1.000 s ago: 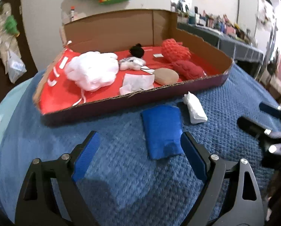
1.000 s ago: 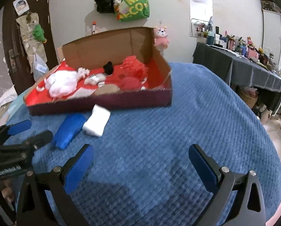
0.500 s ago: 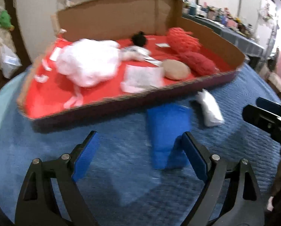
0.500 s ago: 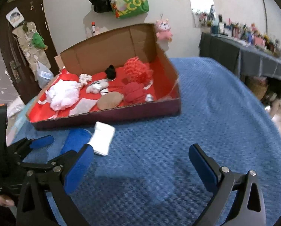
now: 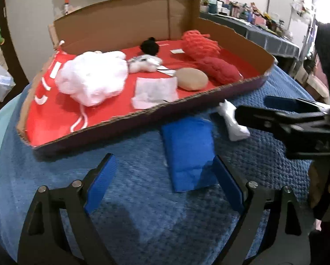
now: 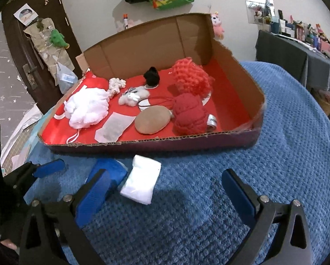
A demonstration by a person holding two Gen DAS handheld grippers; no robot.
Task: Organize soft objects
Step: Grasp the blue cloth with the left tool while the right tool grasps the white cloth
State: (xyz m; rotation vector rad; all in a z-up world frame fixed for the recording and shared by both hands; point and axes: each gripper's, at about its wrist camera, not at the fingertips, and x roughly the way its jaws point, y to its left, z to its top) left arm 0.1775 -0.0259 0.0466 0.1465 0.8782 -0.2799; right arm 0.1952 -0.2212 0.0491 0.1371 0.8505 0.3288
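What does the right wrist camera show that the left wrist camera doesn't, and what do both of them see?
Only the right wrist view shows the small white ruffled piece behind the white puff, the label on the dark red yarn, the dark door and the pink toy on the wall.

Only the left wrist view shows the blue folded cloth nearly whole; in the other view a finger covers part of it.

Both show the cardboard tray, white puff, tan pad, white packet, and both grippers, left gripper and right gripper, open and empty.
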